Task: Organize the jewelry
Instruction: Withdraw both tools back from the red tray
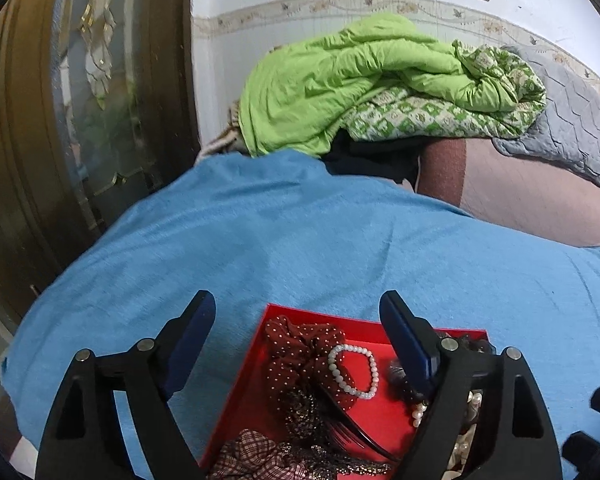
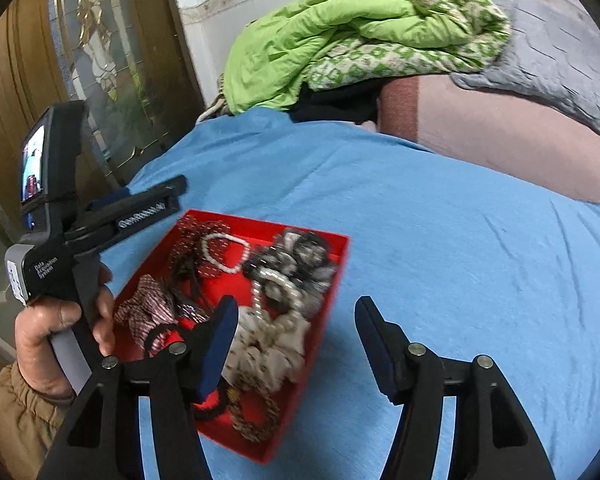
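Note:
An open red box lies on a blue cloth. It holds a white bead bracelet, a dark red dotted scrunchie, a plaid scrunchie, a cream scrunchie and a pearl string. My left gripper hovers open over the box's far left corner, holding nothing. My right gripper is open too. Its left finger hangs over the box and its right finger is over the cloth outside the box's right wall.
A green quilt is heaped at the back on a grey quilted cover and a pink cushion. A wooden door with patterned glass stands on the left. A hand grips the left tool's handle.

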Action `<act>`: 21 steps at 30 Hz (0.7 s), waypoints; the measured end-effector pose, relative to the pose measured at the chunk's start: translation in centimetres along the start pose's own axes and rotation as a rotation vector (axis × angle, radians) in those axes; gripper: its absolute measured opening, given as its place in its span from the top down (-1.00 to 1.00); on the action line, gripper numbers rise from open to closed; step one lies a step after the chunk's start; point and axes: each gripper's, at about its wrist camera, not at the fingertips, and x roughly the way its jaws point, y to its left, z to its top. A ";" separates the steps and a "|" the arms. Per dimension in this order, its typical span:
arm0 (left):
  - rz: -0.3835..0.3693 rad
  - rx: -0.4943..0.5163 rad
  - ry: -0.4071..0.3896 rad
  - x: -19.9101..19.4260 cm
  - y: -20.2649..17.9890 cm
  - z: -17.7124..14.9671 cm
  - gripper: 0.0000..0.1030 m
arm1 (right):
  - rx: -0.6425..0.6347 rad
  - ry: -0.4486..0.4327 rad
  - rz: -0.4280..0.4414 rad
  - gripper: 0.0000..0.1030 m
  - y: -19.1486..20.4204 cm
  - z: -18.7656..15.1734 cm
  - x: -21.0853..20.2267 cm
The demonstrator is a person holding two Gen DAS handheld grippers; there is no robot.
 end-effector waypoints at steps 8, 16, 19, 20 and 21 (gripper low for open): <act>0.088 0.044 -0.160 -5.3 -3.0 -1.9 -0.77 | 0.059 -0.025 -0.044 -0.34 -4.2 -2.8 -3.5; 0.097 0.053 -0.118 -12.2 -5.6 -4.9 -0.88 | 0.091 -0.059 -0.073 -0.40 -6.9 -5.1 -6.6; 0.118 -0.003 -0.159 -15.3 -5.2 -5.4 -0.97 | 0.077 -0.080 -0.095 -0.40 -7.0 -5.9 -7.7; 0.119 -0.016 -0.177 -16.4 -5.1 -5.6 -1.00 | 0.069 -0.087 -0.099 -0.40 -6.9 -6.1 -8.0; 0.115 -0.026 -0.183 -17.2 -5.0 -5.8 -1.00 | 0.057 -0.096 -0.104 -0.42 -6.7 -6.4 -8.5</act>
